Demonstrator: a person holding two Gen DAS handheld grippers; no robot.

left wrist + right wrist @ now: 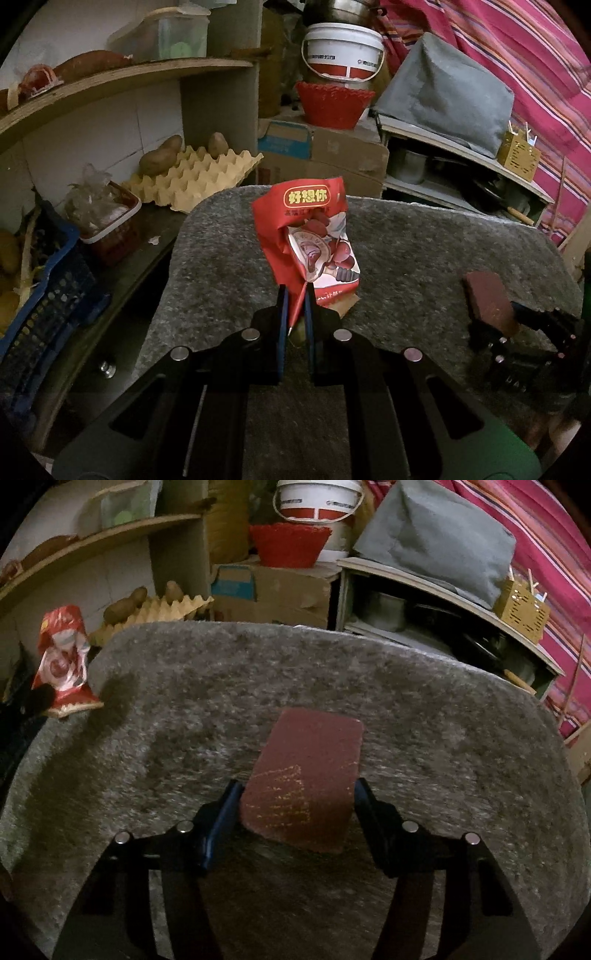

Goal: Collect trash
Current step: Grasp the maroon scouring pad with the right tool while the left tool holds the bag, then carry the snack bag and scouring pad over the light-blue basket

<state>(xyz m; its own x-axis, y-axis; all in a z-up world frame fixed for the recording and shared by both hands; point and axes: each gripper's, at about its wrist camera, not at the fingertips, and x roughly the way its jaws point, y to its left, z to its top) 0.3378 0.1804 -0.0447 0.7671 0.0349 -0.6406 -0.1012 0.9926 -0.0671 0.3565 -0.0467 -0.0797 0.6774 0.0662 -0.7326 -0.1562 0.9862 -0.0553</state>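
Note:
A crumpled red snack wrapper point(306, 229) stands upright above the grey fuzzy mat point(406, 240). My left gripper point(295, 295) is shut on its lower corner. In the right wrist view the same wrapper point(62, 657) shows at the mat's left edge. A flat dark-red packet point(310, 760) lies lengthwise between the fingers of my right gripper point(297, 794), and both pads touch its sides. In the left wrist view this packet point(487, 299) is at the right, tilted up off the mat.
Left of the mat are a yellow egg tray point(192, 177) with potatoes and a blue crate point(48, 295). Behind it sit a cardboard box point(332, 155), a red basket point(332, 103) and a white bucket point(343, 48). A shelf with pots point(443, 170) stands at the right.

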